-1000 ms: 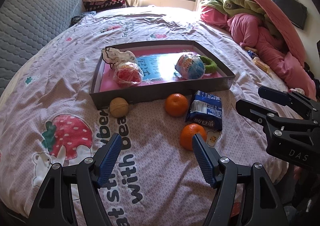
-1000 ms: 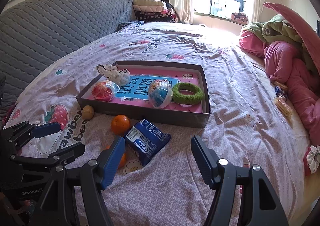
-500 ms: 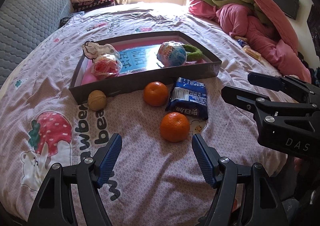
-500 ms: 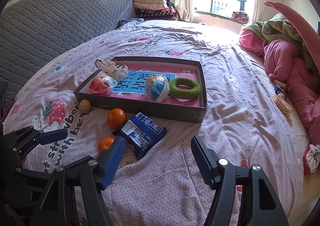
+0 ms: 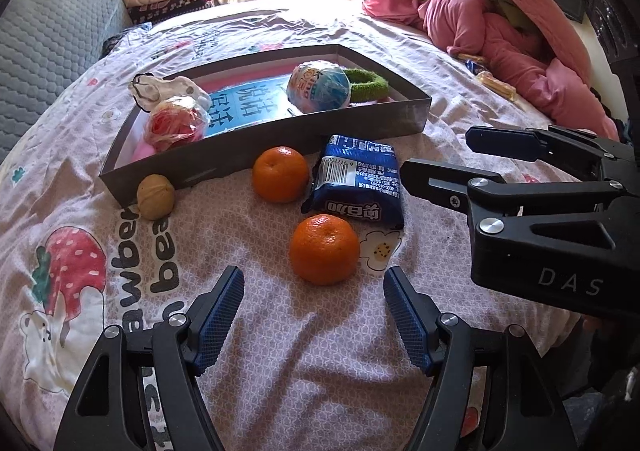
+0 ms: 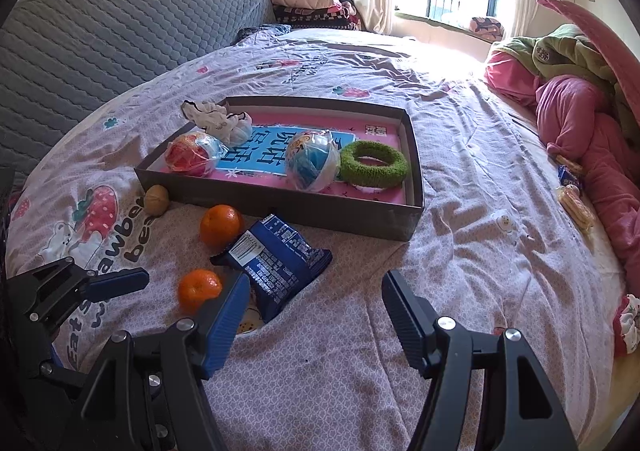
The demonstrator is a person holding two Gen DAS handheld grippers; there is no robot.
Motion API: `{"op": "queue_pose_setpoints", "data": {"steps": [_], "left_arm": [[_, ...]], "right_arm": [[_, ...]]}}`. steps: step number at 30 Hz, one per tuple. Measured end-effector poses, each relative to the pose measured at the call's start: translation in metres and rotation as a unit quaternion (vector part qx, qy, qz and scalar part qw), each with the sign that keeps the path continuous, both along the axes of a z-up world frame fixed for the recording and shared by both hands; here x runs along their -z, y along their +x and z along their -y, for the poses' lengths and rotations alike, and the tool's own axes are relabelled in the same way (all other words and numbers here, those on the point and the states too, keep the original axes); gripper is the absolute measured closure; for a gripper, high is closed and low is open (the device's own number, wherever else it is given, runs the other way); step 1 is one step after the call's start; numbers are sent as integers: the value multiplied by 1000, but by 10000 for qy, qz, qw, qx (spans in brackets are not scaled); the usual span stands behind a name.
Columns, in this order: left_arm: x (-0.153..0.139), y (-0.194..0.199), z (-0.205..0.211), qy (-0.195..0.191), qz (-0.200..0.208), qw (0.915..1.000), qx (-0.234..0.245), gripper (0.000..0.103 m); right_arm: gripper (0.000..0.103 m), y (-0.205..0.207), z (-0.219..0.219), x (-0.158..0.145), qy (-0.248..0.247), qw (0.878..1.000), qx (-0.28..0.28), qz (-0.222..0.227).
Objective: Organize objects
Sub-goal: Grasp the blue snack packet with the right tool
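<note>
A bed (image 5: 280,351) with a pink strawberry quilt is seen, and a flat dark tray (image 5: 280,155) is set on it. Inside the tray a red wrapped ball (image 5: 174,127), a blue wrapped ball (image 5: 320,88), a green fuzzy ring (image 5: 366,83) and a white crumpled cloth (image 5: 168,89) are kept.

In front of the tray, four things are left out on the quilt: a walnut (image 5: 155,197) touching the tray wall, a far tangerine (image 5: 281,174), a blue snack packet (image 5: 358,181) just beside it, and a near tangerine (image 5: 324,249).

The left claw (image 5: 314,311) is held wide, with nothing in it, and is pointed down at the near tangerine, which sits just past its blue fingertips (image 5: 224,303). The right claw (image 6: 316,315) is also held apart and empty, above the quilt near the snack packet.

The near tangerine is likely to be picked up next. It is round and light, with soft, squashy skin, so it should be pinched gently across its widest part. If it is squeezed hard, it could be squished. If it is caught too high, it could roll away on the soft quilt. The packet is thin and crinkly, and it is best taken by an edge.
</note>
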State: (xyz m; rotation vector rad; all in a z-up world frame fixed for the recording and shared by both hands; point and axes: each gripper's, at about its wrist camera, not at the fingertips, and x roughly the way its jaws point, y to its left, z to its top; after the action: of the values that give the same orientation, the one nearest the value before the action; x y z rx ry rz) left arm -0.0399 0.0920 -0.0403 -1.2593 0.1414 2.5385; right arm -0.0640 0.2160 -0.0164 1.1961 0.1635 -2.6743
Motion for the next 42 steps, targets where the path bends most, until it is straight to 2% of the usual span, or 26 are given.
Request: {"op": "queue_pose_setpoints", "data": {"steps": [18,22,33,39,42], "left_arm": [[13,-14,-1,121,50,9999,-19,29],[14,-19,-1,143,23,9999,-31,29],[19,-29,2,201,-33,9997,-104,29],[20,-33,4,250,-56,9996,-135,29],[20,-34,4,282,-64,9995,-142,30]], "right_arm": [[34,-24,11,25,295,9968,-677,305],[30,-30,13,30,292,9952,-857,372],[28,-44,19,40,89,9925,-1105,521],[37,-47,22,41,-3,9909,-1243,510],[45,-47,23,41,-95,9898,-1309,547]]}}
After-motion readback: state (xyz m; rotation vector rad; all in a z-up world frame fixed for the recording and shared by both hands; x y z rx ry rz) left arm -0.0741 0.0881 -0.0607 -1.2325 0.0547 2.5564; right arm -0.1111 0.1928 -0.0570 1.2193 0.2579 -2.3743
